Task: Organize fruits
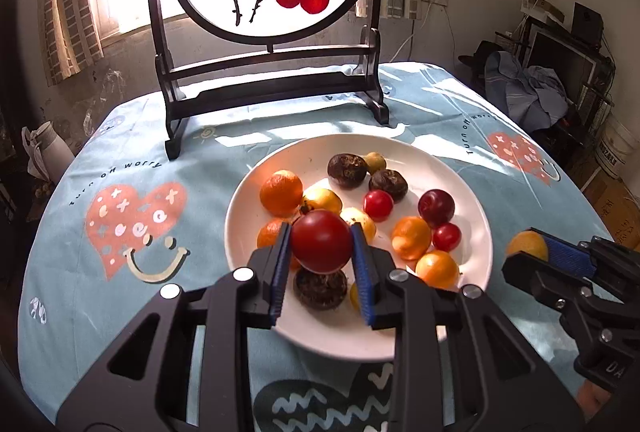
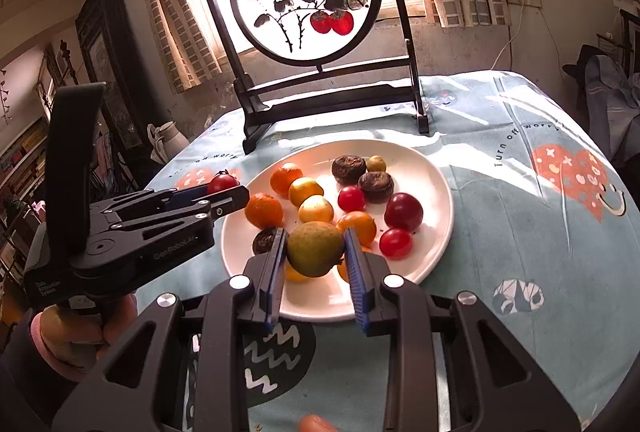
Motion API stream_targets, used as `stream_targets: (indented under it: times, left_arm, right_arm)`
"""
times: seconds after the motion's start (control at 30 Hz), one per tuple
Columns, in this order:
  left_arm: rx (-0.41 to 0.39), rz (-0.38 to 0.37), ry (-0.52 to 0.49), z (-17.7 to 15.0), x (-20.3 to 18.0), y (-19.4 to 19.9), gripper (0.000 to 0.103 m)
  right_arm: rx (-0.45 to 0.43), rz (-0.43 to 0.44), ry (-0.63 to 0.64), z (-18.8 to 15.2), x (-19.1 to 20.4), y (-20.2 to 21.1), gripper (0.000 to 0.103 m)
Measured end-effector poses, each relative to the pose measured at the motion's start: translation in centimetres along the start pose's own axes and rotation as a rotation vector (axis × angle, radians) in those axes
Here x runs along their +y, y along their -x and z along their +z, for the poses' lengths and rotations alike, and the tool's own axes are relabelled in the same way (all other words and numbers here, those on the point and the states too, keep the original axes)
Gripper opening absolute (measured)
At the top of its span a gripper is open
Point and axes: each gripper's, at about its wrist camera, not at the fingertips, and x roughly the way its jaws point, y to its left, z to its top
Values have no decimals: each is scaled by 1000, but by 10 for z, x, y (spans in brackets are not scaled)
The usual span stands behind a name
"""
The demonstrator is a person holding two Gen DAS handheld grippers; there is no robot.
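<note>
Two fruits are hanging over the white plate (image 1: 256, 184) as we are working: our left gripper (image 1: 322, 252) is clamping a red tomato (image 1: 321, 241); our right gripper (image 2: 316, 252) is clamping a yellow-green fruit (image 2: 314, 248), possibly a pear; we are lowering each toward its own kind, easing the fingers apart only on contact.

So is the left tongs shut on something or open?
Shut: the left tongs clamp a red tomato between both blue pads, above the white plate.
</note>
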Motion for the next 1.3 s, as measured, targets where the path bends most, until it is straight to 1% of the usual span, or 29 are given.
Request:
stream_targets:
  times: [0.07,0.17,0.27,0.3,0.33,0.4,0.47,0.6,0.73,0.77,0.8,0.83,0.87,0.9,0.97,1.03,1.13,1.3]
  left_arm:
    - [22,2,0,13,-1,-21,30]
    - [48,34,-19,29,-4,-50,30]
    - [93,59,-27,39,-3,-75,31]
    - [96,70,-26,40,-2,-78,37]
    - [86,78,-21,42,0,-78,55]
    - [39,84,11,44,9,-69,70]
    - [23,73,41,45,18,-60,72]
    - [-13,88,84,40,37,-40,87]
    - [-33,90,88,34,47,-24,90]
    - [-36,91,87,33,48,-21,91]
    - [-40,95,87,32,49,-18,92]
    - [-44,100,87,31,49,-16,93]
    - [-45,104,87,30,50,-14,93]
    - [-47,106,89,29,51,-12,93]
    - [-52,111,94,27,52,-5,93]
    - [-54,104,98,24,52,2,93]
    - [-66,102,91,14,49,18,93]
    - [-72,98,85,-14,42,49,98]
  right_arm:
    - [-12,-14,5,10,-6,-8,30]
    - [-20,-32,18,22,-13,-22,30]
    - [-11,-35,24,29,-18,-37,30]
    - [-7,-35,26,31,-19,-41,30]
    - [-3,-37,30,32,-20,-45,30]
    - [8,-36,37,34,-21,-52,30]
    - [17,-39,44,36,-21,-61,30]
    - [36,-35,61,41,-16,-81,30]
    - [57,-33,75,43,-12,-100,31]
    - [62,-28,77,44,-10,-103,33]
    - [68,-22,80,44,-9,-105,40]
    - [71,-27,84,44,-7,-106,58]
    - [65,-43,90,45,-5,-104,69]
    - [52,-64,97,44,-2,-100,77]
    - [43,-91,111,44,1,-92,84]
    - [41,-92,114,42,4,-81,101]
    - [22,-99,122,35,9,-56,102]
    - [38,-81,141,11,17,-17,102]
